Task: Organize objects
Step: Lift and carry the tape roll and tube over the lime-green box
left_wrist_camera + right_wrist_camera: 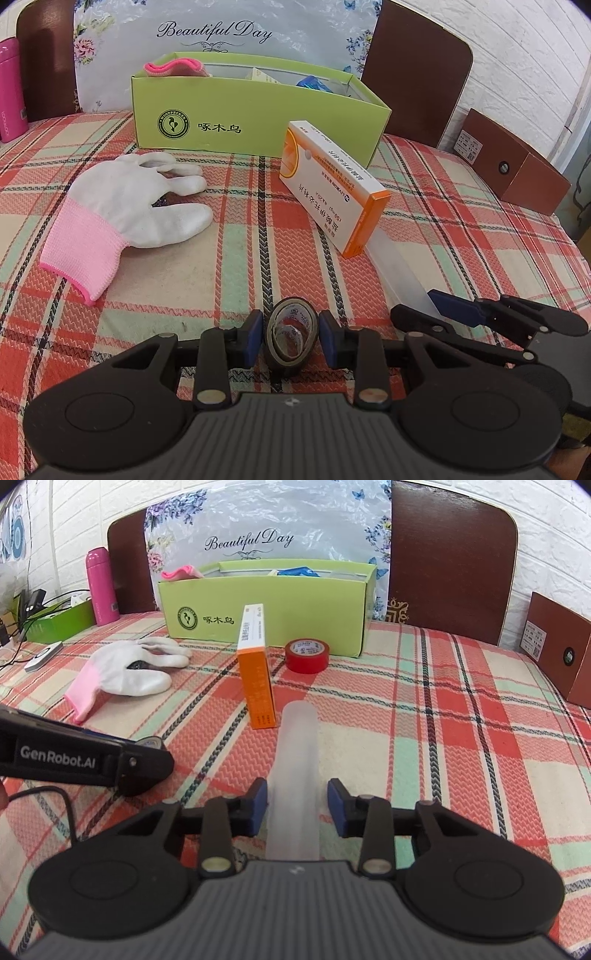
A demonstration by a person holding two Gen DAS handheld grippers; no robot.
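Left tool (290, 341) pinches the tape (290, 343); right tool (297, 805) open astride the tube (295, 760); glove (129, 210), carton (328, 188) await the box (221, 110).

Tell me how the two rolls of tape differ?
The black tape stands on edge between the left hand-held gripper fingers, slightly squashed; the red tape lies flat and untouched near the green box. Black sits nearest the person, red farther back. Both are tape rolls on the checked tablecloth.

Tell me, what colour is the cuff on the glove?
Pink. The white glove has a pink knitted cuff, clearest in the left wrist view.
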